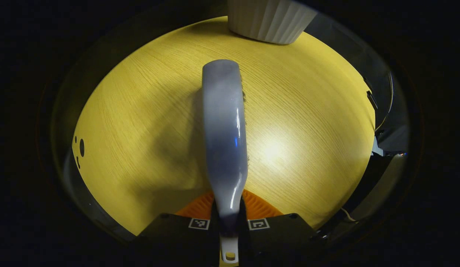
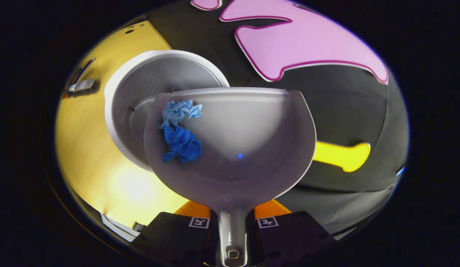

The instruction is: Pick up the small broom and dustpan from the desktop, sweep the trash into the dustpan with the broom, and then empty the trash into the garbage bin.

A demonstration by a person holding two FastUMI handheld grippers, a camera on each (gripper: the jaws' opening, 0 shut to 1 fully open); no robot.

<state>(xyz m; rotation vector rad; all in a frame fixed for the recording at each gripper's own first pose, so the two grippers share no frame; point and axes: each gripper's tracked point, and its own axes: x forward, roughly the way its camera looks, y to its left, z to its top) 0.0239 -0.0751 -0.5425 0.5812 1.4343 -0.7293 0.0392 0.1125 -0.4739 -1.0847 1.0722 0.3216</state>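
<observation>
Right gripper view: holding the dustpan point(image 2: 233, 148) by its handle, right hand-held gripper point(image 2: 232, 222) pinching that handle between both fingers. Carrying two crumpled blue scraps of trash point(image 2: 179, 129) on the pan's left side, pan hanging over the near rim of the white garbage bin point(image 2: 133, 96). Left gripper view: gripping the small broom point(image 1: 224, 137) by its narrow neck, left hand-held gripper point(image 1: 229, 224) closed on it, broom reaching out above the yellow desk point(image 1: 141, 129), ribbed bin standing at the far edge. Judging sweeping finished, trash collected; tipping the pan into the bin remaining.
</observation>
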